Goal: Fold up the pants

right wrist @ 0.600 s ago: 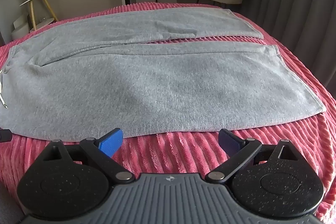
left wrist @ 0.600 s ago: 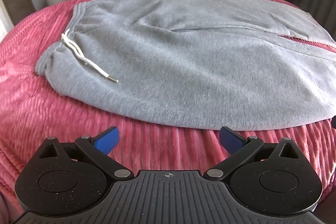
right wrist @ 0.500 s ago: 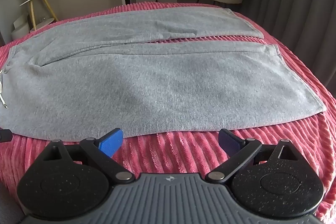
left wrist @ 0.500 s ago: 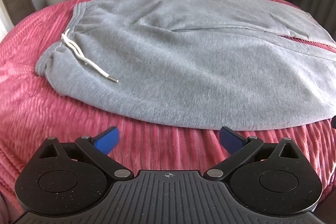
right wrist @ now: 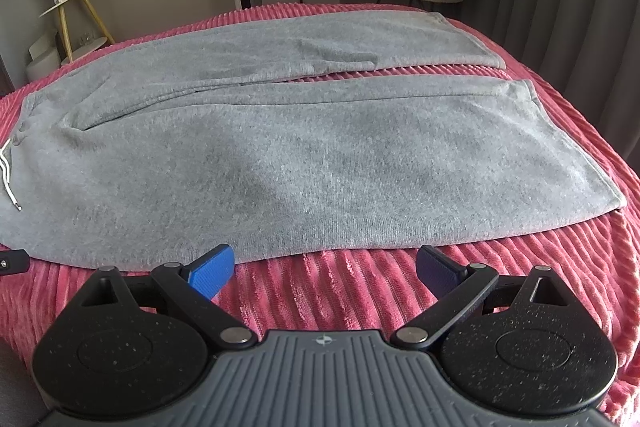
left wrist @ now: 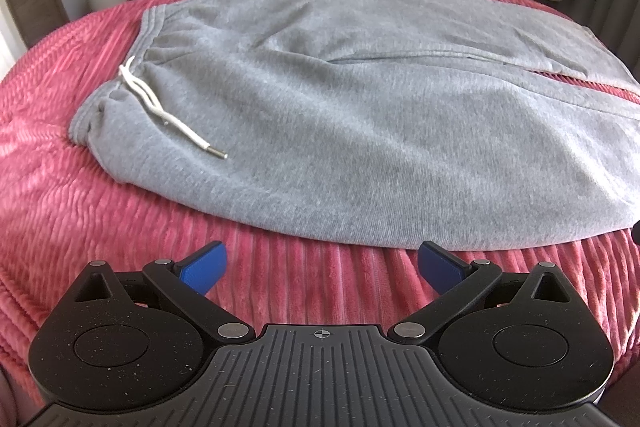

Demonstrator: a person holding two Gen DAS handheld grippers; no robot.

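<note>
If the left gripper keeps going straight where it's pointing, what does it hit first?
Probably the pink blanket just short of the pants; the open left gripper points down at it, though depth is hard to judge.

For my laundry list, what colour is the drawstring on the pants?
White, with a metal tip; the drawstring shows best in the left wrist view.

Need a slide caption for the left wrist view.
Open left gripper above pink blanket, facing flat grey pants.

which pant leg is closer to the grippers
The near leg, whose long edge lies just ahead of both open grippers. The far leg lies beyond it, toward the dresser, with a strip of pink bedspread showing between them.
</note>
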